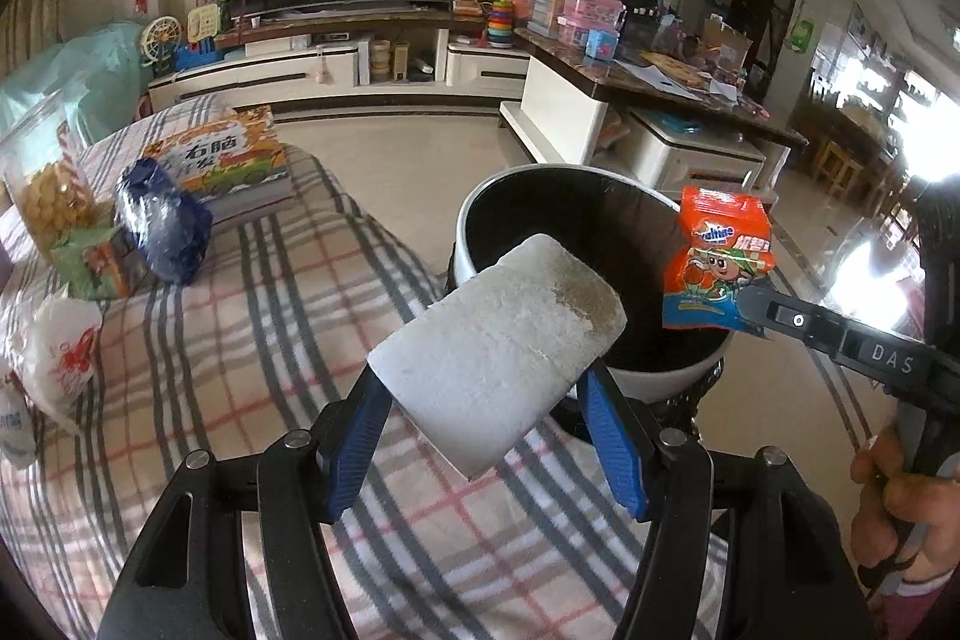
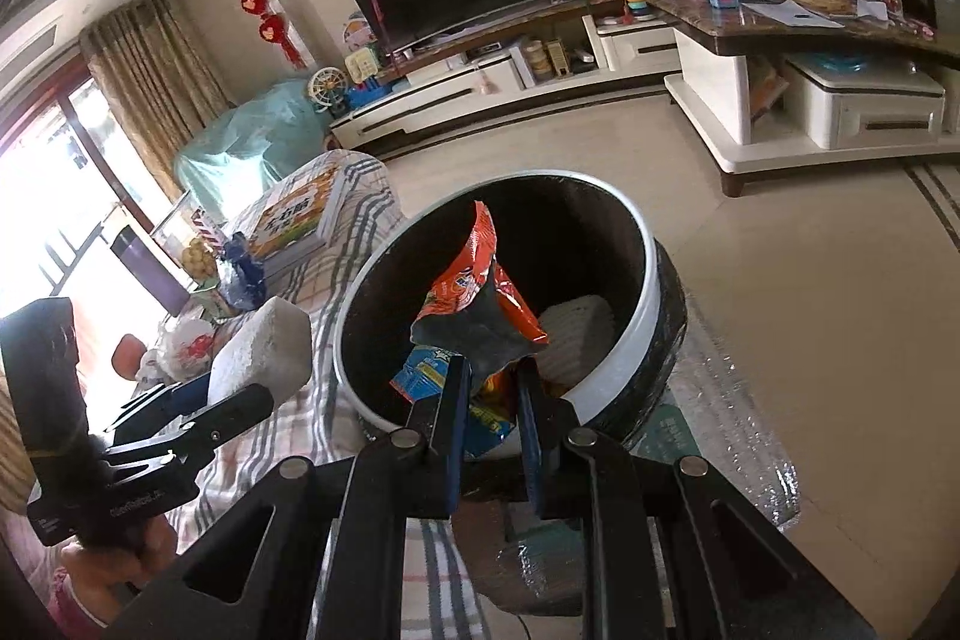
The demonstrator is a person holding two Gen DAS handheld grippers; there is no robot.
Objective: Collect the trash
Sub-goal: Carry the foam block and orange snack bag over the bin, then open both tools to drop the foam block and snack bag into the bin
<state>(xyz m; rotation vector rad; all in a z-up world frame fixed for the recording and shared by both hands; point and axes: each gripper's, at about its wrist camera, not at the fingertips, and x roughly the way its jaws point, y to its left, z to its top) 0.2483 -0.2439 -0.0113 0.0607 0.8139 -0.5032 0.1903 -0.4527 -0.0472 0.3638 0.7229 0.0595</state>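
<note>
Left wrist view shows your left gripper [image 1: 486,394] clamped on a white foam block [image 1: 498,346], its blue pads pressing the block's two sides. The block's far end overhangs the near rim of the bin [image 1: 480,196], a round container with a white rim and a black inside, so the block sits partly over the mouth. The bin stands just beyond the edge of the table covered in a plaid cloth [image 1: 252,328], touching or nearly touching that edge; you cannot tell which.

Your right gripper [image 2: 489,370] is pinched tight on an orange snack wrapper [image 2: 480,292], which hangs over the bin's open mouth, inside the ring of the rim as the right wrist view has it. Down in the bin lie a pale foam piece [image 2: 579,322] against the far wall and a blue packet [image 2: 420,373] near the closer wall.

On the side of the bin away from the table, bare tiled floor [image 2: 780,280] gives you open room out to the white coffee table [image 2: 720,112]. On the table side, well back from the bin, sit a dark blue bag [image 1: 162,226], a children's book [image 1: 234,160], a green carton [image 1: 96,262] and a white plastic bag [image 1: 57,352]. The cloth between these and the bin's rim lies open.
</note>
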